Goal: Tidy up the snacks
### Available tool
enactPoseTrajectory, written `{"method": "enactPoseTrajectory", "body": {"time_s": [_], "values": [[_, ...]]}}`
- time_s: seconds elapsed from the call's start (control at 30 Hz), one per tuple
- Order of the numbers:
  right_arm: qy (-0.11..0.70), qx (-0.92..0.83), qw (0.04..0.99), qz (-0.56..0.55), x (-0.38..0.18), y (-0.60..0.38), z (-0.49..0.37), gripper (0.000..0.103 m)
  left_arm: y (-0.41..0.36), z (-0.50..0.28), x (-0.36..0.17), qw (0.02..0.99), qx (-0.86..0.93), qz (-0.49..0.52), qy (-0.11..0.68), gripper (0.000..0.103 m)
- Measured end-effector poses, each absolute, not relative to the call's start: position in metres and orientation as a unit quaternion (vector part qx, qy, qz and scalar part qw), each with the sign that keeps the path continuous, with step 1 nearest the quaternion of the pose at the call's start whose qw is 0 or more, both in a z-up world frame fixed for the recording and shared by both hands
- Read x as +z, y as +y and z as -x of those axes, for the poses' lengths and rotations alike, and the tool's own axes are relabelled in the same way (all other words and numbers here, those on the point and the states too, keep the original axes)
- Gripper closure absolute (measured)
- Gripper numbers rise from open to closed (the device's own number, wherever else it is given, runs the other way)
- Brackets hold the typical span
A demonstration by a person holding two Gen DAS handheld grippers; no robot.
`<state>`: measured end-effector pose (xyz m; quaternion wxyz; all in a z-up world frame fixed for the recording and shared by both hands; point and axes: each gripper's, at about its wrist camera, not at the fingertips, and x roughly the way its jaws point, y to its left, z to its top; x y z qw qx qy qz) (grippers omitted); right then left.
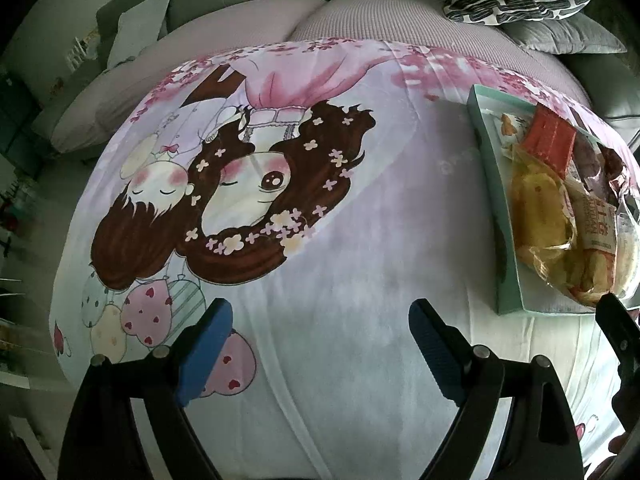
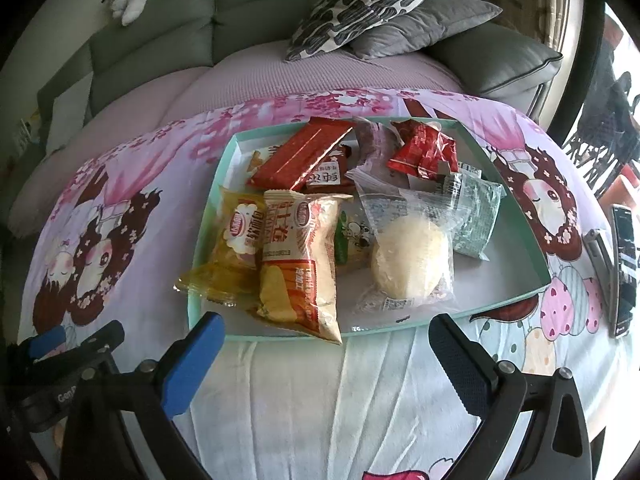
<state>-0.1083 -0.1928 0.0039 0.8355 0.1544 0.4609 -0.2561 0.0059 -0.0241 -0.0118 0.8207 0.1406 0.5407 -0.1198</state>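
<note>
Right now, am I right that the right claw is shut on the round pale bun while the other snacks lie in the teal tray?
Not quite: the right wrist view shows the right claw open and empty, short of the teal tray. The round pale bun lies in the tray with the other snacks.

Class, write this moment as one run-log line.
left gripper: open, empty | right gripper: open, empty | snacks: in tray | stage: none gripped

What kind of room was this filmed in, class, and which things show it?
Probably a home living room: a grey sofa with a patterned cushion, and a cartoon-print cloth spread under a tray of snacks.
</note>
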Motion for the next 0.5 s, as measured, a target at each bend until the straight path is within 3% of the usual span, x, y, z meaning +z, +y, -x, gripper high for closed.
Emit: {"method": "enactPoseTrajectory", "body": {"time_s": [0.5], "values": [[0.465, -0.251, 0.832, -0.166, -0.0022, -0.1955, 0.1069, 0.0, -0.0223, -0.0049, -0.0073, 0.827, -0.13, -0.123, 0.533, 0.013]]}}
